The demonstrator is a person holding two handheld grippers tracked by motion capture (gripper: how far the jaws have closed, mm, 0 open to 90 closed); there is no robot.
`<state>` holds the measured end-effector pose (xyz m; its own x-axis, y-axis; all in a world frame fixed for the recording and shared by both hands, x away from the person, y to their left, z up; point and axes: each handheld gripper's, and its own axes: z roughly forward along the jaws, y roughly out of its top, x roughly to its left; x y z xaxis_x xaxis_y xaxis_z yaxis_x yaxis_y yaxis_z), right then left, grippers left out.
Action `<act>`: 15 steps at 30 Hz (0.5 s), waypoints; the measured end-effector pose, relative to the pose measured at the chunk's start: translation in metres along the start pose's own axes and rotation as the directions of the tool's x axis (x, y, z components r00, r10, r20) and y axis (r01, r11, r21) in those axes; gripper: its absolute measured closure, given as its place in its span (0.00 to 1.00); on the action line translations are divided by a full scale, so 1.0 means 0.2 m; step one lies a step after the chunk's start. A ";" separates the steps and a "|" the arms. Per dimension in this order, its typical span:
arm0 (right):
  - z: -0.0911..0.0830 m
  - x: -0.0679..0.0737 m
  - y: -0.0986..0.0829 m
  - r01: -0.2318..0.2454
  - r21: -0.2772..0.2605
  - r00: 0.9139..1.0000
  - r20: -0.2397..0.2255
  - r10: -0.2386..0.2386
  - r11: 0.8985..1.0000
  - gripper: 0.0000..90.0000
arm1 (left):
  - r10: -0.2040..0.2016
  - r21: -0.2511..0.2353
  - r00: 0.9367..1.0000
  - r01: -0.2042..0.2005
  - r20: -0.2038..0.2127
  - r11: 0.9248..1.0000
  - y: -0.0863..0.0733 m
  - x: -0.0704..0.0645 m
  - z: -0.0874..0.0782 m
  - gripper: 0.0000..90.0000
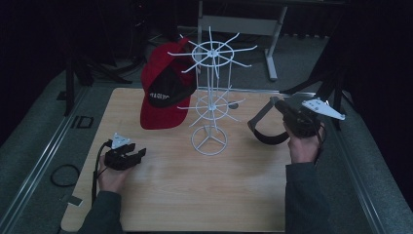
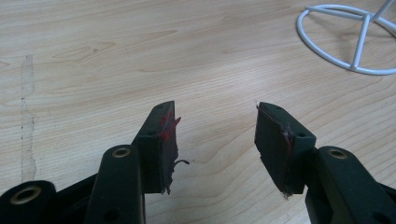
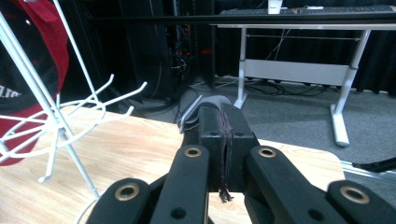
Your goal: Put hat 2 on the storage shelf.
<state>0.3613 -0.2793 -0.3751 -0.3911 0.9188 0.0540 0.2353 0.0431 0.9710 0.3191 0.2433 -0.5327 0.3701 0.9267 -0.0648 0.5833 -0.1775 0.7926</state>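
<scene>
The right gripper (image 1: 280, 108), held at the table's three o'clock edge, is clamped on the grey brim of a dark visor (image 1: 267, 127) that hangs looped below its jaws. At eight o'clock the left gripper (image 1: 134, 157) rests low over the wooden table (image 1: 195, 195), jaws spread and empty. Between them stands a white wire rack (image 1: 210, 92), a red and black cap (image 1: 163, 90) hung on its ten o'clock side.
</scene>
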 end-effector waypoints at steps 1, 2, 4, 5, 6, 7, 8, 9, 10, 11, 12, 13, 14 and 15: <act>0.00 0.00 0.00 -0.007 -0.002 1.000 -0.004 0.007 1.000 0.99 | 0.000 0.000 1.000 0.000 0.001 1.000 0.00 0.00 0.00 0.55; -0.01 -0.01 0.00 -0.013 -0.005 1.000 -0.011 0.013 1.000 0.99 | 0.002 0.002 1.000 -0.002 0.001 1.000 0.00 0.00 0.00 0.55; -0.02 -0.01 0.00 -0.025 -0.013 0.999 -0.027 0.024 1.000 0.99 | 0.000 0.002 1.000 0.000 0.002 1.000 0.00 0.00 0.00 0.54; -0.02 -0.01 0.00 -0.029 -0.017 0.999 -0.037 0.028 0.999 0.99 | 0.000 0.002 1.000 0.000 0.002 1.000 0.00 0.00 0.00 0.54; -0.03 -0.01 0.00 -0.033 -0.020 0.998 -0.046 0.032 0.999 0.99 | 0.000 0.002 1.000 0.000 0.002 1.000 0.00 0.00 0.00 0.54; -0.03 -0.01 0.00 -0.039 -0.021 0.998 -0.054 0.037 0.999 0.99 | 0.000 0.002 1.000 0.000 0.001 1.000 0.00 0.00 0.00 0.54; -0.03 0.00 0.00 -0.040 -0.023 0.997 -0.062 0.038 0.999 0.99 | 0.000 0.002 1.000 0.000 0.001 1.000 0.00 0.00 0.00 0.54; -0.04 0.00 0.00 -0.041 -0.026 0.997 -0.071 0.039 0.999 0.99 | -0.002 0.003 1.000 0.002 0.001 1.000 0.00 0.00 0.00 0.54; -0.04 0.01 0.00 -0.044 -0.027 0.996 -0.077 0.042 0.999 0.99 | -0.002 0.003 1.000 0.002 0.002 1.000 0.00 0.00 0.00 0.54; -0.04 0.01 0.00 -0.046 -0.029 0.995 -0.085 0.043 0.999 0.99 | -0.002 0.004 1.000 0.002 0.002 1.000 0.00 0.00 0.00 0.54; -0.05 0.02 0.00 -0.044 -0.031 0.995 -0.091 0.041 0.999 0.99 | -0.002 0.004 1.000 0.002 0.002 1.000 0.00 0.00 0.00 0.54; -0.05 0.02 0.00 -0.042 -0.031 0.994 -0.098 0.038 0.999 0.99 | -0.003 0.003 1.000 0.003 0.003 1.000 0.00 0.00 0.00 0.54; -0.05 0.03 0.00 -0.038 -0.032 0.994 -0.102 0.034 0.999 0.99 | -0.004 0.002 1.000 0.004 0.002 1.000 -0.01 0.00 0.00 0.54; -0.05 0.03 0.01 -0.033 -0.032 0.994 -0.104 0.030 0.999 0.99 | -0.005 0.003 1.000 0.005 0.002 1.000 -0.01 0.00 0.00 0.54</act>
<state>0.3498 -0.2777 -0.3710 -0.4744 0.8738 0.1070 0.2196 -0.0003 0.9756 0.3187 0.2431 -0.5338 0.3685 0.9270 -0.0695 0.5868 -0.1741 0.7908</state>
